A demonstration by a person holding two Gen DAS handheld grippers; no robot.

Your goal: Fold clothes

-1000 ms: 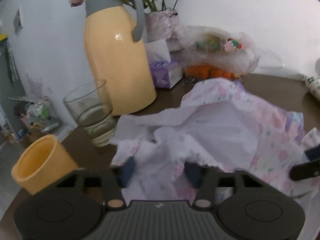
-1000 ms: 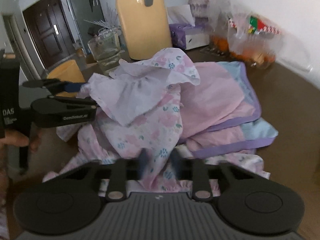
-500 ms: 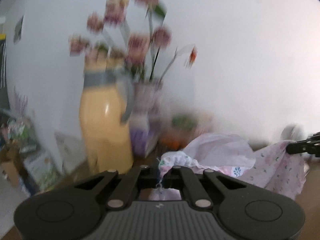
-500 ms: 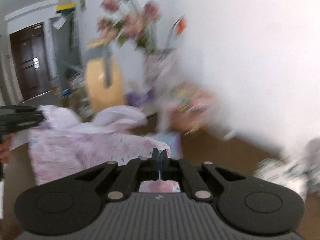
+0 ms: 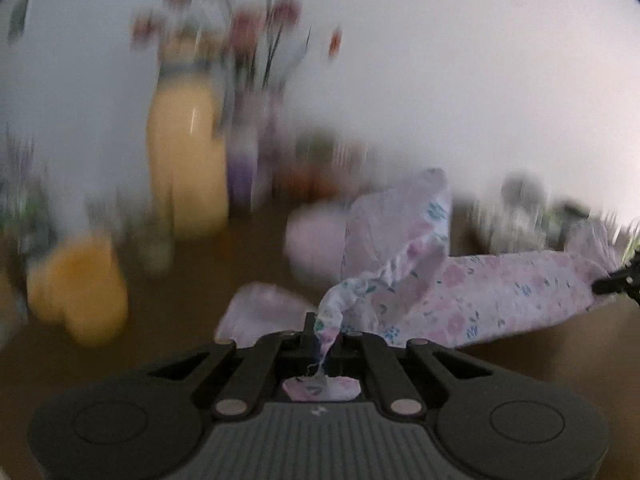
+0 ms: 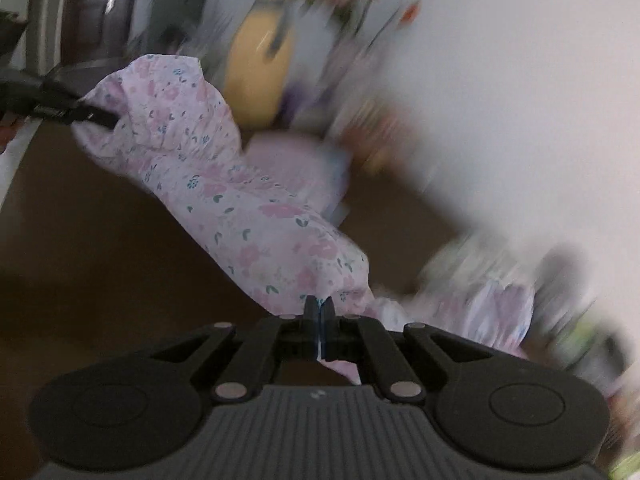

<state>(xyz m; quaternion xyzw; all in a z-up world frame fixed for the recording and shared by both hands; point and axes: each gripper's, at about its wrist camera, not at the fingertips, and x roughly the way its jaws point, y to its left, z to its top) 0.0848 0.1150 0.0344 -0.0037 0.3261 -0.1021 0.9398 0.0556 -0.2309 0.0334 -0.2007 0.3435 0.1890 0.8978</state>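
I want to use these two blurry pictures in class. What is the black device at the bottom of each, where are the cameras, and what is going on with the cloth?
Each picture comes from a camera mounted on a hand-held gripper, looking along its fingers. The left gripper and right gripper are both shut on opposite ends of one floral garment, stretching it above the brown table. Behind stand a yellow jug, a yellow cup and flowers; motion blur hides finer detail.
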